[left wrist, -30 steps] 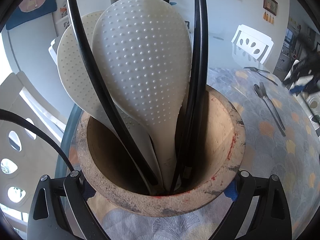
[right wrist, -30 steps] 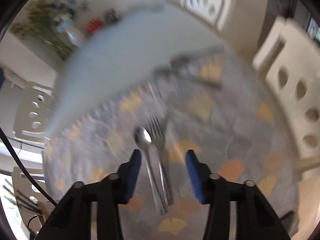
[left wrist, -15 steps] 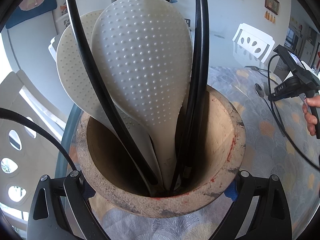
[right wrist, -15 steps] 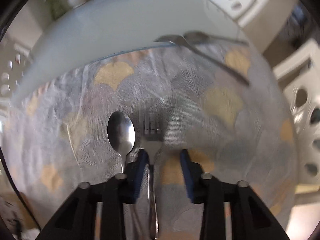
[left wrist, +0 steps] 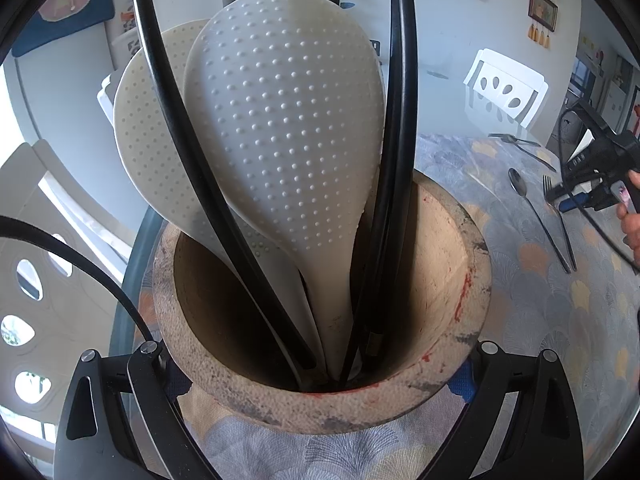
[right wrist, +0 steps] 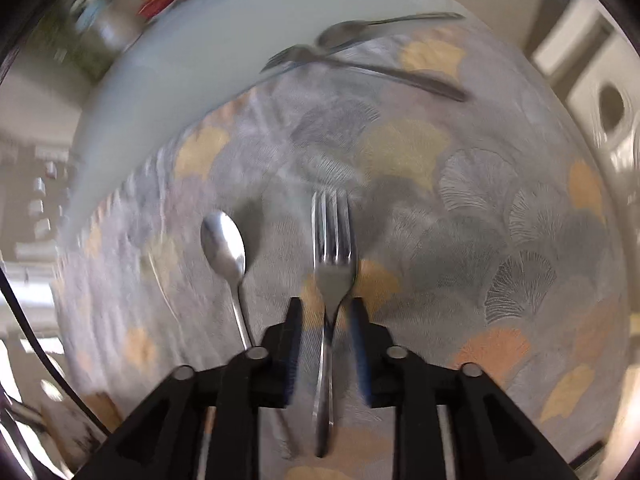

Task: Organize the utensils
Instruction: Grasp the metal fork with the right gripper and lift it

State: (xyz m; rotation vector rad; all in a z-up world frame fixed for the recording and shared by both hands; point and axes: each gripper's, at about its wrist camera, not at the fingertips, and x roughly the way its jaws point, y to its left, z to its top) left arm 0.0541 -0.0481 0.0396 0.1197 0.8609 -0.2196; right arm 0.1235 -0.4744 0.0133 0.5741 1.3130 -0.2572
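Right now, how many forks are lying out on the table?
2. One fork lies beside the spoon, between the right gripper fingers. Another fork lies crossed with a second spoon at the cloth's far edge.

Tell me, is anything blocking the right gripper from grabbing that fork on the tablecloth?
Nothing visible does. The right gripper already straddles the fork at its neck, its jaws having just been opening, with gaps on both sides. The spoon lies apart to the left, outside the fingers.

1. The fork [right wrist: 334,268] and spoon [right wrist: 224,246] at its 9 o'clock are glossy polished metal.
2. The pot [left wrist: 432,280] looks rough, matt earthenware.
3. The paddles [left wrist: 288,120] are matt, dimpled plastic.
4. The tablecloth [right wrist: 460,208] is patterned cloth.
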